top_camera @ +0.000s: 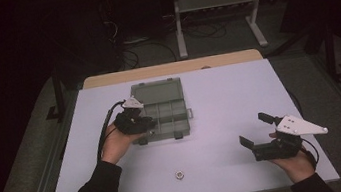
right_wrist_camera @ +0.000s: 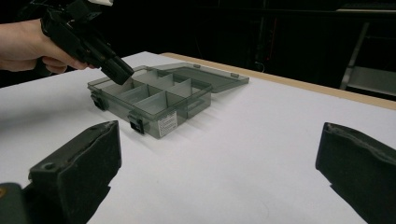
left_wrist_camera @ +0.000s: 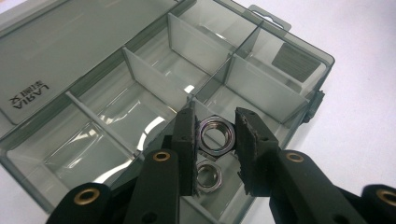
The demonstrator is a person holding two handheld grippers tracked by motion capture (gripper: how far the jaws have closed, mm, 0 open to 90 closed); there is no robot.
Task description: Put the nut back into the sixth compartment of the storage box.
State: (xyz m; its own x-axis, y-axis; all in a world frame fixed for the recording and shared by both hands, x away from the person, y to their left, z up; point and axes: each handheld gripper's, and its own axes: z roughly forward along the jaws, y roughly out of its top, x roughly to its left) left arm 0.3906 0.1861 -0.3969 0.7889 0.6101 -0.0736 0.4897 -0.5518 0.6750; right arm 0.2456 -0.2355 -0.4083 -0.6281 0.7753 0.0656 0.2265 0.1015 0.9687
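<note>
I see the desk (top_camera: 219, 94) lit evenly from above, the room behind it nearly black. High view is dim and soft, with fine detail lost. Left gripper view is sharp, with glare streaks on the clear organizer box (left_wrist_camera: 154, 84). Right gripper view blurs its own near jaws.

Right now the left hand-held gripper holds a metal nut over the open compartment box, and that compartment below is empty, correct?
Not quite. The left hand-held gripper does hold a metal nut over the open compartment box, but the compartment below is not empty: a second nut already lies in it, as the left gripper view shows.
</note>
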